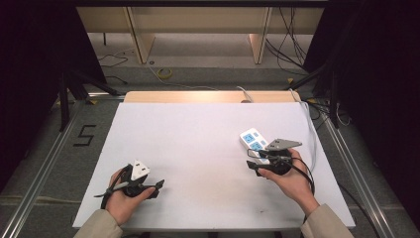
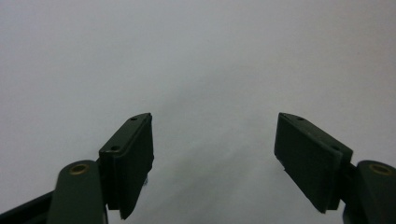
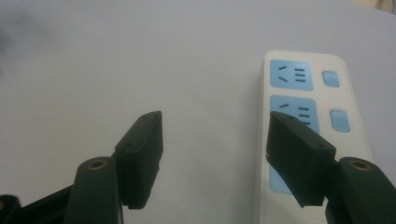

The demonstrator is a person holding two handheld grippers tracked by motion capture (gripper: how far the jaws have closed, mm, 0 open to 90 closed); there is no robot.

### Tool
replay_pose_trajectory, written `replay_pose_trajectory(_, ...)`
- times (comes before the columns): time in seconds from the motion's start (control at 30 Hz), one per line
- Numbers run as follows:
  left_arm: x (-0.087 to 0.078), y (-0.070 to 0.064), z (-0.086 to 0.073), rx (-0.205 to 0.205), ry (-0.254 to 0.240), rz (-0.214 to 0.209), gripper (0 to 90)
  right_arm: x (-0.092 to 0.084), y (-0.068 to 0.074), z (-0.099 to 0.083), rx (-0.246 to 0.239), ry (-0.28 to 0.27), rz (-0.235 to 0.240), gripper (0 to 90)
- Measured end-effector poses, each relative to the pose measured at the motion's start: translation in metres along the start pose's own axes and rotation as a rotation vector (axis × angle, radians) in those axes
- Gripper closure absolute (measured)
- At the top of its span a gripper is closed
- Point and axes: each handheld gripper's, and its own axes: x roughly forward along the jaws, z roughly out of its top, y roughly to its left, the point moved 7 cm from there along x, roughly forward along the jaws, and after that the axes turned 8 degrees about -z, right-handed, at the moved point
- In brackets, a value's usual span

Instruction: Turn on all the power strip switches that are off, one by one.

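Observation:
A white power strip [image 1: 253, 140] with blue sockets and blue switches lies on the right side of the white table [image 1: 198, 134]. My right gripper [image 1: 253, 161] is held low just in front of it, open. In the right gripper view the power strip [image 3: 303, 84] runs up the right side, small red lights glow beside its switches, and the right gripper [image 3: 215, 121] has one jaw over the strip's second socket and the other over bare table. My left gripper [image 1: 156, 189] rests at the near left, held in a hand. The left gripper [image 2: 215, 121] is open over plain table.
The strip's white cable [image 1: 309, 124] runs along the table's right edge to the far corner. A wooden strip [image 1: 208, 96] borders the far edge. Metal rails [image 1: 346, 163], a floor mark "5" [image 1: 85, 135] and loose cables [image 1: 292, 44] surround the table.

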Motion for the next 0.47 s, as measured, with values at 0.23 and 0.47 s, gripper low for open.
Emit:
replay_pose_trajectory(0.23, 0.001, -0.001, 0.0, -0.003, 0.0, -0.002, 28.2, -0.002, 0.011, -0.01, -0.009, -0.017, 0.009, 36.6)
replay_pose_trajectory(0.47, 0.002, 0.0, 0.0, -0.005, 0.0, -0.001, 27.7, -0.003, 0.017, -0.012, -0.019, -0.028, 0.017, 36.6)
